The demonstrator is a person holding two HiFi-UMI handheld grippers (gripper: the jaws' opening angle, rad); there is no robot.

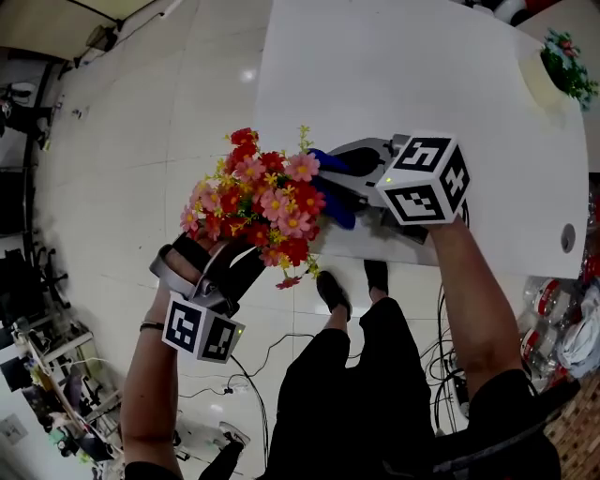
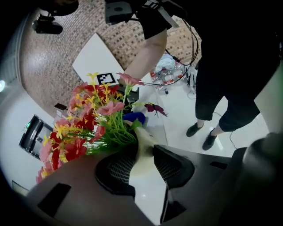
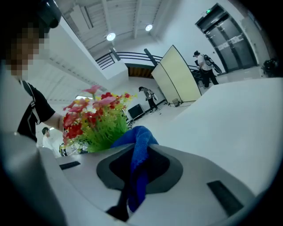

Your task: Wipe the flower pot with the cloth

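You have no words, numbers or brand names to read anywhere here. The nearest thing to a label is the black-and-white square marker pattern on the faces of the left cube (image 1: 202,330) on your left hand-held gripper (image 1: 230,262) and of the right cube (image 1: 427,178) on your right hand-held gripper (image 1: 330,186); these are coded patterns, not letters. In the right gripper view a small green lit sign (image 3: 208,11) sits above the far doors (image 3: 232,42), too small for you to read
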